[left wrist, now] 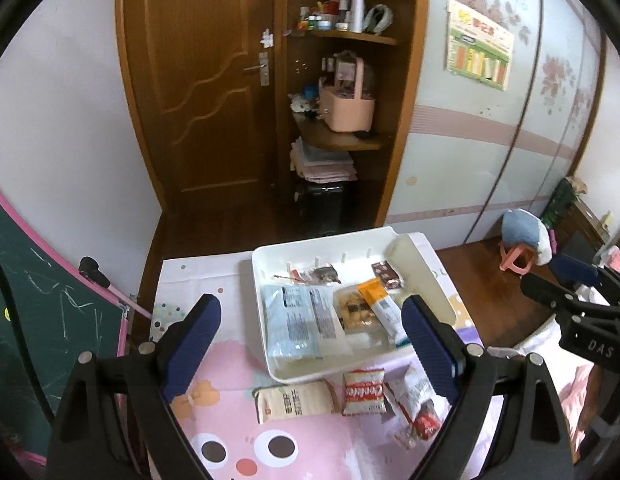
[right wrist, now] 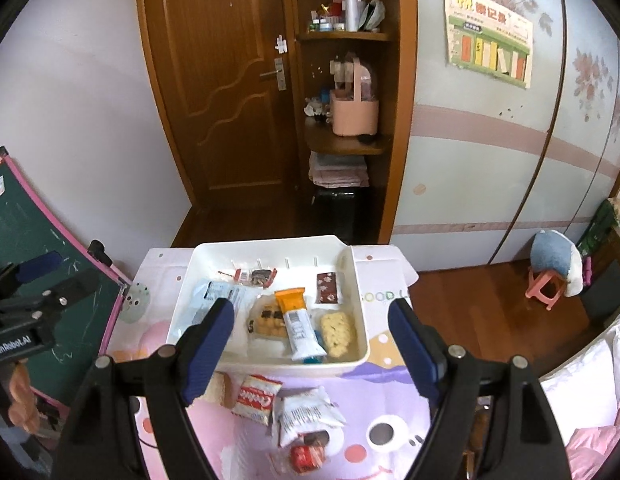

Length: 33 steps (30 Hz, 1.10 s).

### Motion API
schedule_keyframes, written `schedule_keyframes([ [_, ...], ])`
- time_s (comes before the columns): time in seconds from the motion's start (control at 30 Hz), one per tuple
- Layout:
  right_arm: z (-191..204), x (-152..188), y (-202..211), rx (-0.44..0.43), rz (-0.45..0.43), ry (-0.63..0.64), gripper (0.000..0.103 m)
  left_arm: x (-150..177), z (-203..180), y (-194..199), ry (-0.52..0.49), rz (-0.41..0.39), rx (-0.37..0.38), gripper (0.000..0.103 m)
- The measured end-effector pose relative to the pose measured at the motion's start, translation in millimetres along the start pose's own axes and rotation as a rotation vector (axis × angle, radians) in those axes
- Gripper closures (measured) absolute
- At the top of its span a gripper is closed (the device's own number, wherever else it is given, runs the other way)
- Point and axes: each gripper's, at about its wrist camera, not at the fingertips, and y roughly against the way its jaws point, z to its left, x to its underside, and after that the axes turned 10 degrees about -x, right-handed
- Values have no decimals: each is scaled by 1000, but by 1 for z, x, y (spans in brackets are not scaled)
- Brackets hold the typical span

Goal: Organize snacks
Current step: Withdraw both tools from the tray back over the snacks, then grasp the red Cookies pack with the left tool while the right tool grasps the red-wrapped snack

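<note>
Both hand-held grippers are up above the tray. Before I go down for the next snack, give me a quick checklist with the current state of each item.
1. Left hand-held gripper open and empty: ok.
2. Right hand-held gripper open and empty: ok.
3. White tray flat on the mat, with free floor along its far side: ok.
4. Snacks left outside the tray: not ok; the red-and-white cookie pack, the white wrapper pack and the beige pack lie on the mat in front of it.
5. Cookie pack clear for a grasp: ok, nothing lies on top of it.
6. White wrapper pack free of the small red item beside it: cannot tell.
</note>
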Motion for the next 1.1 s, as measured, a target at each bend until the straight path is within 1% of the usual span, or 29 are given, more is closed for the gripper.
schedule_keyframes([
  [0.1,0,17,13,4,-2,31,23,16,-5,15,-31,-8,24,12],
  [0.27,-1,47,22,9,15,83,23,43,-17,26,-75,-3,66,11],
  [0.4,-2,73,23,-4,33,101,23,68,-32,25,-130,12,98,11],
  [0.5,0,97,15,-16,65,117,23,87,-45,19,-182,17,110,11],
  [0.6,2,118,4,-17,102,137,23,103,-52,9,-208,44,130,11],
  [0.67,2,136,-8,0,131,150,23,114,-57,-2,-217,74,149,11],
  [0.73,-1,148,-18,-3,152,146,23,124,-61,-16,-226,102,146,11],
  [0.83,-10,168,-42,-29,207,105,23,134,-65,-36,-219,139,144,11],
  [0.97,-19,188,-67,-71,259,46,23,147,-66,-64,-194,184,157,11],
  [1.1,-26,205,-95,-88,311,-21,23,158,-70,-95,-157,240,164,11],
])
